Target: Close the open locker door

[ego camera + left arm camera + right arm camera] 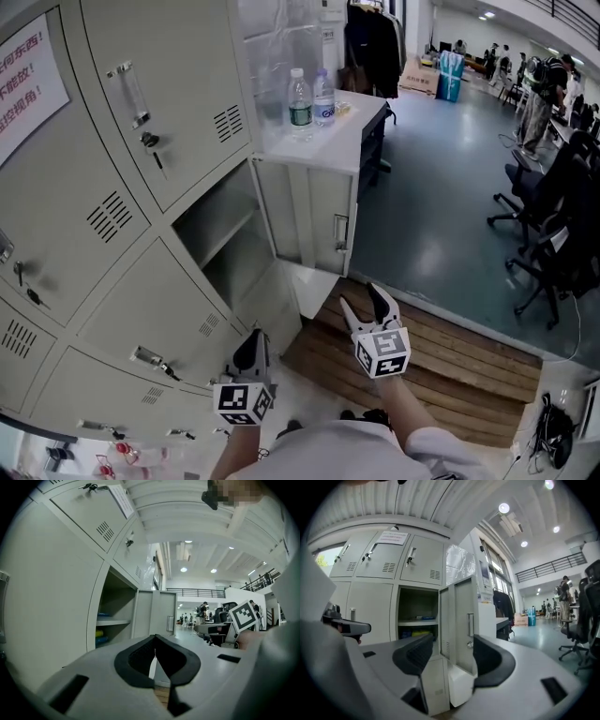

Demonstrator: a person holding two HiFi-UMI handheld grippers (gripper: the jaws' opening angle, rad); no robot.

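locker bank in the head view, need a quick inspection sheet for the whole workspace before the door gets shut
surface: wooden plank platform in front of the lockers, grey floor beyond
job's things: locker door swung wide open; compartment holds yellow and blue items, too small to name
clutter: two water bottles on the white desk top beyond the door
grippers: left gripper shut, empty; right gripper open, empty, pointing at the door, not touching it
cables: what looks like a thin cable on the floor by the chairs
surroundings: office chairs, people far off
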